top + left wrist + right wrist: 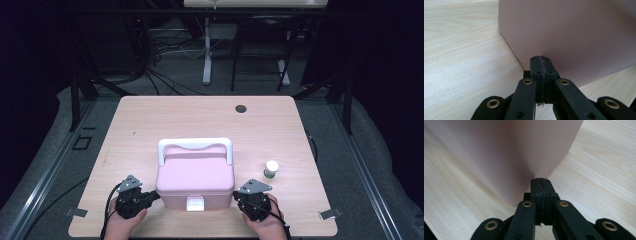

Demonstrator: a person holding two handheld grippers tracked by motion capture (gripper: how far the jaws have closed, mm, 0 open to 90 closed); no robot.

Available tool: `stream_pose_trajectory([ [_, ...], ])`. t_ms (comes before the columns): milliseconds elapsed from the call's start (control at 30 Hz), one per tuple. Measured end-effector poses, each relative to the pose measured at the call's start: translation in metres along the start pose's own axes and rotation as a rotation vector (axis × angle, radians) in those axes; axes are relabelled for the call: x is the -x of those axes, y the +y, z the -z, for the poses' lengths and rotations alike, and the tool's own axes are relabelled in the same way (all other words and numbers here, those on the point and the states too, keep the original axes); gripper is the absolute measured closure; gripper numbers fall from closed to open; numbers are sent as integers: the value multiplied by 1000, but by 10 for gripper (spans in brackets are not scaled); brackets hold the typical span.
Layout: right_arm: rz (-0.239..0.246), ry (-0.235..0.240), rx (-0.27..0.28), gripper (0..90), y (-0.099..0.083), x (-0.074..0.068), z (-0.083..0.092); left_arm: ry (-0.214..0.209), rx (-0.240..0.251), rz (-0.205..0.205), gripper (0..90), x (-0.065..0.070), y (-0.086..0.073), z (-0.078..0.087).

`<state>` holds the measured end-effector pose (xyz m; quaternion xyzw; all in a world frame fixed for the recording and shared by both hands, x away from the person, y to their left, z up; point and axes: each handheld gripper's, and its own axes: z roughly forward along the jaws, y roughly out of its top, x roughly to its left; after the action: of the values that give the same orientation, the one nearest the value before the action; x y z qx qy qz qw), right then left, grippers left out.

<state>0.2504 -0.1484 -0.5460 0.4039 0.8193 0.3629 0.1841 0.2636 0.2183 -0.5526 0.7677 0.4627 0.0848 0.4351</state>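
— Pressing in from both sides, are they?
— Yes. The pink box (pixel 195 175) sits at the bench's (pixel 150 115) near edge; the left gripper (pixel 156 195) meets its left wall, the right gripper (pixel 235 198) its right wall, both with jaws closed on nothing.
— Anything else?
— A small white-capped bottle (pixel 271 169) stands just right of the box.

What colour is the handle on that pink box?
White. The handle arches over the pink box, clearest in the high view.

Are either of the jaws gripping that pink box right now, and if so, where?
Nothing is held. Both the left gripper and right gripper have their jaws shut on nothing, tips against opposite side walls of the pink box.
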Motion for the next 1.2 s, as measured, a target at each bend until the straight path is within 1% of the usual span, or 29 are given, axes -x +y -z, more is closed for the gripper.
stream_pose_trajectory([
  [167,-6,0,-5,900,-1,-2,2,-3,-5,0,900,1,-1,2],
  [300,-3,5,-8,900,-2,-3,3,-7,-6,6,900,2,-2,3],
  [467,0,3,-9,900,-3,-4,5,-6,-9,3,900,3,-3,4],
  [567,-6,8,-7,900,-4,-5,5,-7,-8,7,900,3,-4,4],
  [700,-1,13,-9,900,-4,-5,6,-8,-8,6,900,4,-5,5],
  [1133,1,6,-13,900,-4,-6,6,-9,-15,4,900,4,-5,6],
  [1200,-4,2,-6,899,-4,-7,7,-13,-17,2,900,3,-5,6],
])
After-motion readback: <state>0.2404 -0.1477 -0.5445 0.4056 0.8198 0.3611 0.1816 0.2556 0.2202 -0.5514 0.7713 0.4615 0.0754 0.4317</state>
